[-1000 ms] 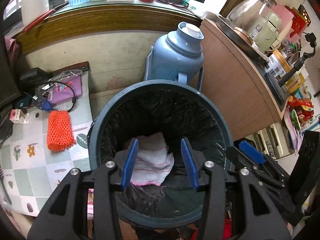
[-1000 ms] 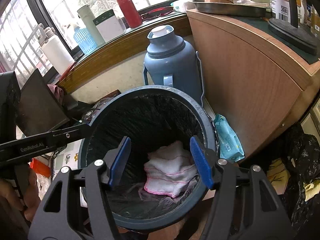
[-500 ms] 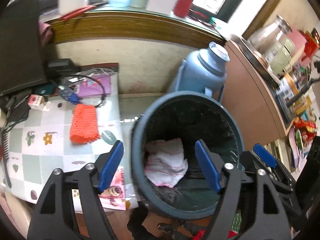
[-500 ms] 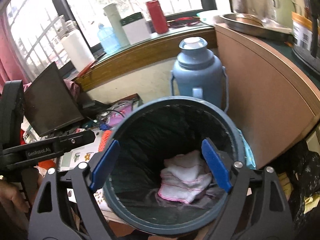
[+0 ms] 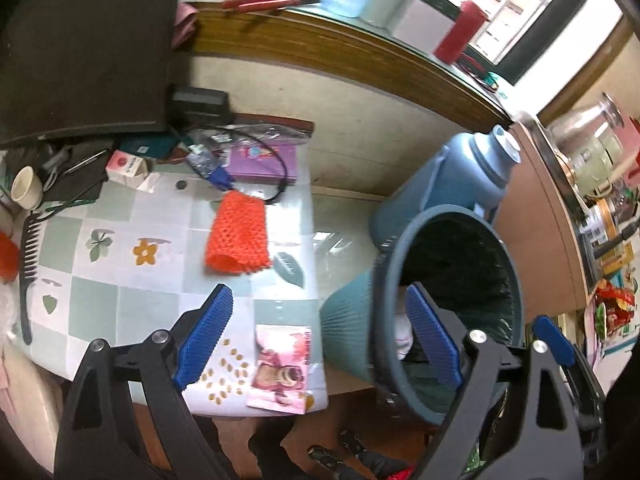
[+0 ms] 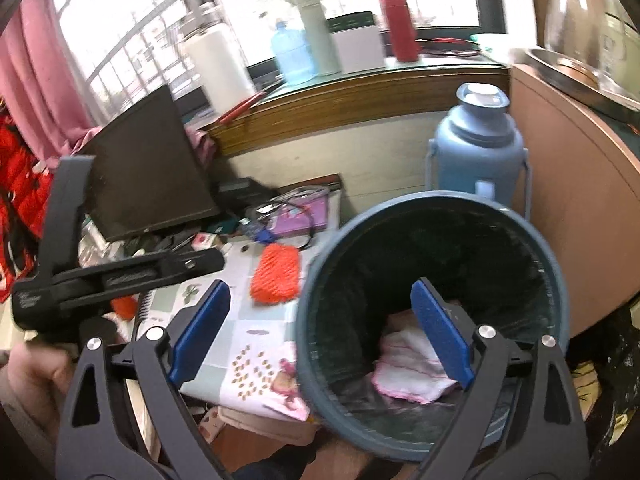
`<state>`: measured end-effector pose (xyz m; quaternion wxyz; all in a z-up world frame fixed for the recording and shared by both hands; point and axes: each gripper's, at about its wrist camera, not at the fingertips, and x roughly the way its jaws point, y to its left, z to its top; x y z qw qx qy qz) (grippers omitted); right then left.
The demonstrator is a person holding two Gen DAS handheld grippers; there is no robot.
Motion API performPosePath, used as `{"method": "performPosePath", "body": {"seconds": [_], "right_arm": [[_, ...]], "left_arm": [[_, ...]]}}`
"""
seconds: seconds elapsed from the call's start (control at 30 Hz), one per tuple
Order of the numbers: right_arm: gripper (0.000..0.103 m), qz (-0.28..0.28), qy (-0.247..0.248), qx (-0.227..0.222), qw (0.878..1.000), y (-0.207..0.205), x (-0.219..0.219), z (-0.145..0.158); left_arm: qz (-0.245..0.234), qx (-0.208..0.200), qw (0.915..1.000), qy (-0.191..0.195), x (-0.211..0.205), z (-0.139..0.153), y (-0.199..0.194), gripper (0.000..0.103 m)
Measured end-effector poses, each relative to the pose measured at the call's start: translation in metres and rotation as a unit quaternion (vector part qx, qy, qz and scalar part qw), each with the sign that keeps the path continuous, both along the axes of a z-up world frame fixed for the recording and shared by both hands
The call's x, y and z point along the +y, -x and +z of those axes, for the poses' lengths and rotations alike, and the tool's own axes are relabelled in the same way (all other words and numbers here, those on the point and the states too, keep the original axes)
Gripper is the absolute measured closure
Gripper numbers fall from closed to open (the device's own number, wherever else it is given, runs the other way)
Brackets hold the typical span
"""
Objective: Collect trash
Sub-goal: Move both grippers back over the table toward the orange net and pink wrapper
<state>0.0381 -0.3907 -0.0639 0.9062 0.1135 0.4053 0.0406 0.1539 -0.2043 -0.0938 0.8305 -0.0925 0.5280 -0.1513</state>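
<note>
1. Left wrist view: left gripper with jaws wide and opening, nothing between the pads, straddling the counter edge and the bin rim.
2. Ahead and left of it: orange mesh sleeve lying on the counter; black comb far left.
3. Below the left finger: pink packet at the counter edge.
4. Right wrist view: right gripper likewise wide and opening, empty.
5. Left of it: left gripper body, held by a hand.
6. Beside the right finger, down inside the bin: white cloth, crumpled on the black liner.
7. Beyond the bin: blue jug.
</note>
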Motion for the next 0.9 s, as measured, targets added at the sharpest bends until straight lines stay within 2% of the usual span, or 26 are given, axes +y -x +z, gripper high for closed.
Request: {"method": "performPosePath", "body": {"seconds": [0.33, 0.9], "right_arm": [[0.012, 0.034, 0.015, 0.024, 0.999, -0.012, 0.059, -0.01], [0.012, -0.003, 0.012, 0.078, 0.997, -0.032, 0.115, -0.059]], "left_arm": [[0.004, 0.029, 0.9996, -0.001, 0.043, -0.028, -0.031, 0.017], [-0.069, 0.088, 0.9937, -0.007, 0.067, -0.087, -0.09, 0.017]]}}
